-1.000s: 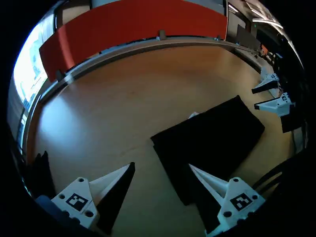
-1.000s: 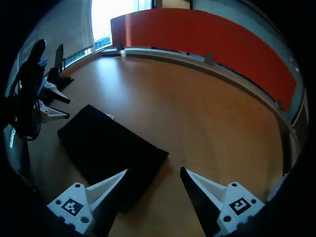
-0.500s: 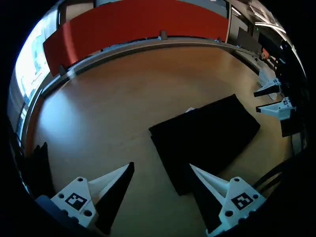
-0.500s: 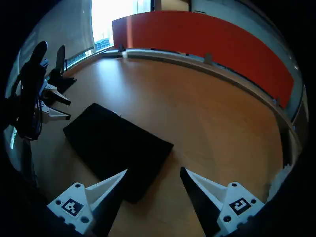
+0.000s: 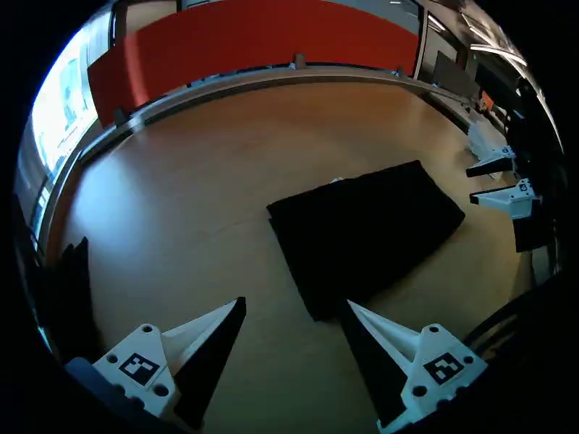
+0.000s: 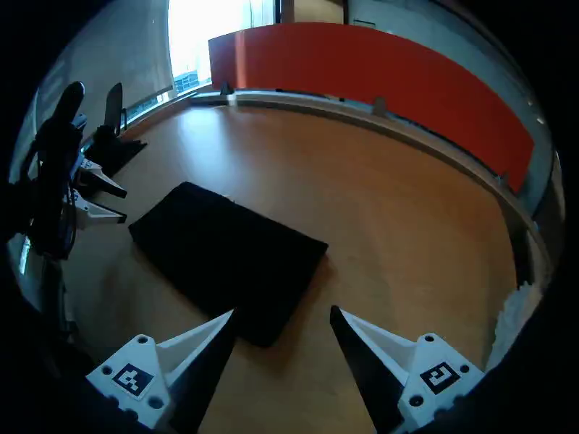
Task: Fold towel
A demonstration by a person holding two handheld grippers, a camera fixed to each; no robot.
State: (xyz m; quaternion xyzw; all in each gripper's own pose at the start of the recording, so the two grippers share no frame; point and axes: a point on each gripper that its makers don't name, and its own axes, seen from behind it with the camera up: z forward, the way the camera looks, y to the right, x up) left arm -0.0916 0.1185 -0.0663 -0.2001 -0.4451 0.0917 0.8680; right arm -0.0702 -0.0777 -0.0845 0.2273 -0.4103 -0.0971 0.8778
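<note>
The flat black rectangular cloth towel (image 5: 365, 231) lies on the pale wooden counter (image 5: 188, 195), roughly mid-counter and well apart from the far edge, where a long red upright panel (image 5: 253, 36) runs. It sits as a compact slab w/ straight sides, so we judge the folding is largely done, or maybe one fold is left.

The left gripper (image 5: 294, 301) is poised near one short end of the towel, jaws wide apart w/ nothing in them. The right gripper (image 6: 282, 311) is likewise at the opposite end, jaws apart & empty. Neither touches the cloth. We read this as each hand set at its own end, to take a corner or to back off; can't say which.

Hard to make out: the towel (image 6: 228, 264) is so dark that no layers or creases show, so we can't count folds. A small white scrap (image 5: 336, 179) peeks out at its far side, maybe a label, too small to tell. In the left gripper view its near corner sits partly behind one finger.
</note>
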